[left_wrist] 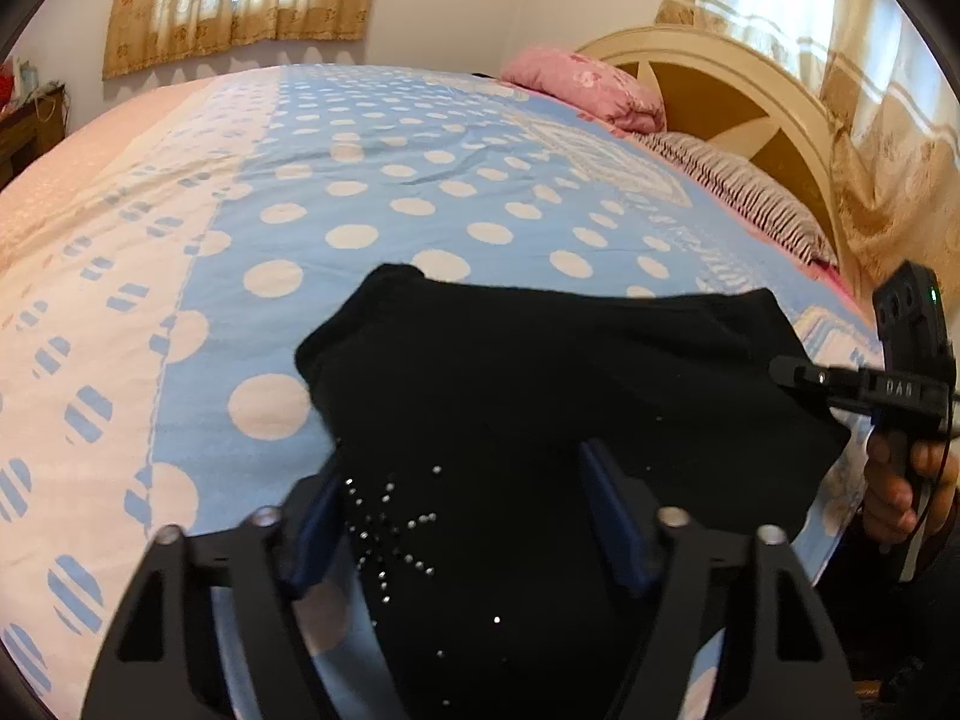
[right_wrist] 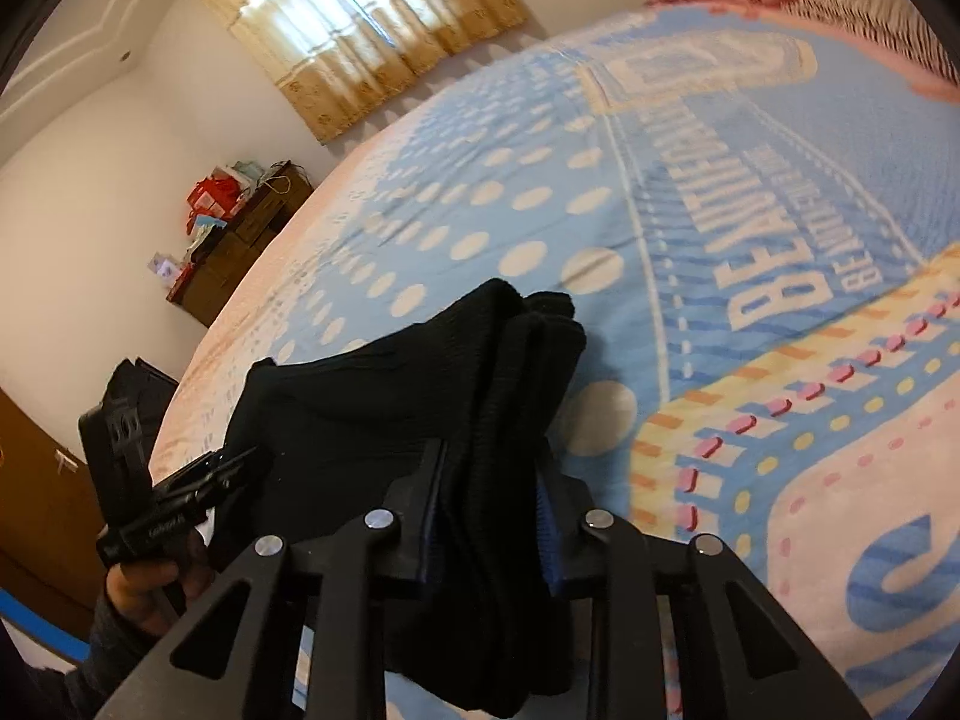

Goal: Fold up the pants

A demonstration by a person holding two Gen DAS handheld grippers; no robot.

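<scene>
Left hand-held gripper (left_wrist: pixel 462 516): jaws apart, one finger on each side of the black cloth; pads not seen pressing it, and contact on the left pad cannot be told.
Right hand-held gripper (right_wrist: pixel 489 516): jaws drawn in and clamped on a bunched, layered edge of the pants, blue pads (right_wrist: pixel 549 534) against the fabric on both sides.
Pants (left_wrist: pixel 540 396): black, folded into a thick stack, lying on the bed near its edge; they stretch from between the left fingers across to the right hand-held gripper, which grips the far end.
Rhinestones (left_wrist: pixel 384 528): a small sparkling star pattern on the fabric, just inside the left finger of the left hand-held gripper.
Bed cover (left_wrist: pixel 384 192): blue with white dots, pink and white at the sides, spreading away beyond both grippers.
Pillows (left_wrist: pixel 591 87): pink, with a striped one beside it, far ahead and to the right, against the headboard (left_wrist: pixel 738 102).
Hand (left_wrist: pixel 900 480): a person's fingers wrapped on the right gripper's handle.
</scene>
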